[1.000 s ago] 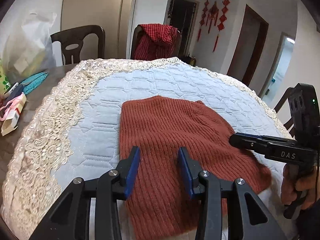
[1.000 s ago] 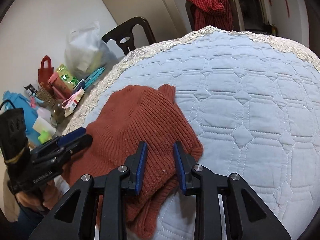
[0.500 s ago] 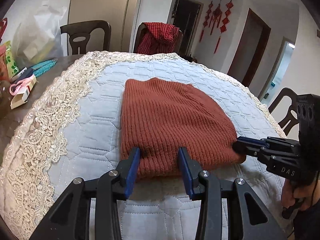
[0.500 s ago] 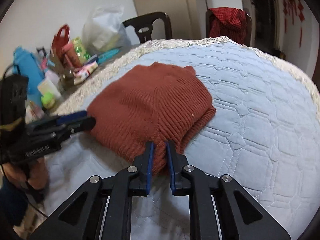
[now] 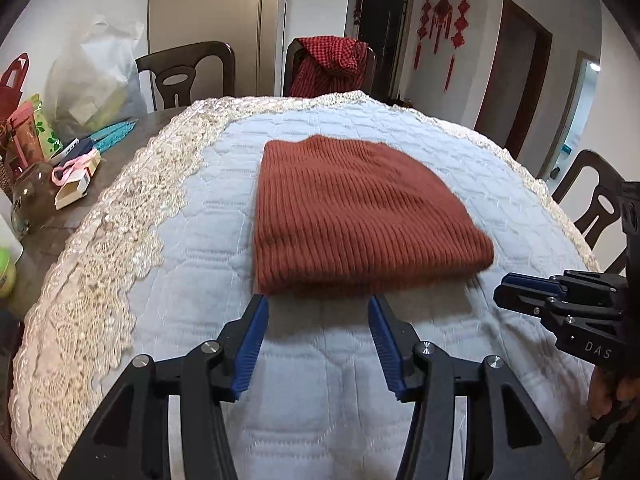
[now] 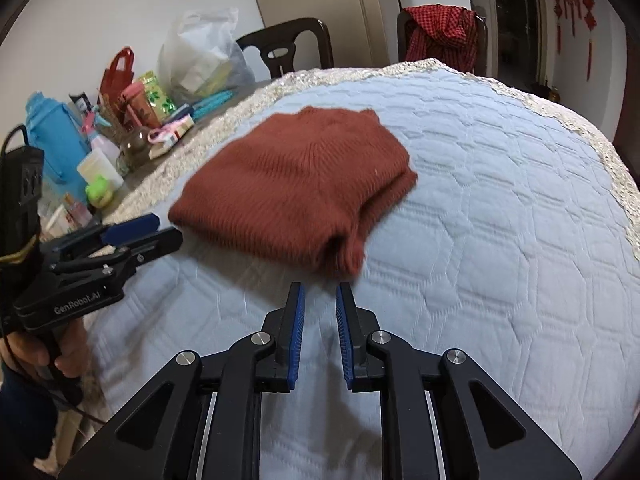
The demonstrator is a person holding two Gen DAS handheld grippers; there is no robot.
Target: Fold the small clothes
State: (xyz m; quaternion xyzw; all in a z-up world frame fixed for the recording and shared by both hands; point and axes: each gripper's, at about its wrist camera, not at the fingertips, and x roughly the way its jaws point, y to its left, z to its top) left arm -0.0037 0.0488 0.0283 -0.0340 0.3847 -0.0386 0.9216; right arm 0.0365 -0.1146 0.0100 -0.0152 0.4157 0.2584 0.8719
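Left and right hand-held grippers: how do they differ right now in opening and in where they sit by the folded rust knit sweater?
The left hand-held gripper is spread wide; the right hand-held gripper has only a narrow gap. The left one faces the rust knit sweater at its long folded edge; the right one faces its bunched near corner. Both are open, hold nothing, and sit just short of the sweater above the quilted cover.

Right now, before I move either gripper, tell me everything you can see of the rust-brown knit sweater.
The rust-brown knit sweater is ribbed, thick-looking knit, folded into a compact, roughly rectangular bundle with layered edges showing at its near right corner. It lies flat on the pale blue quilted tablecloth, well inside the lace border. Neither gripper touches it: the left gripper sits open just short of its near edge, the right gripper slightly open near that corner.
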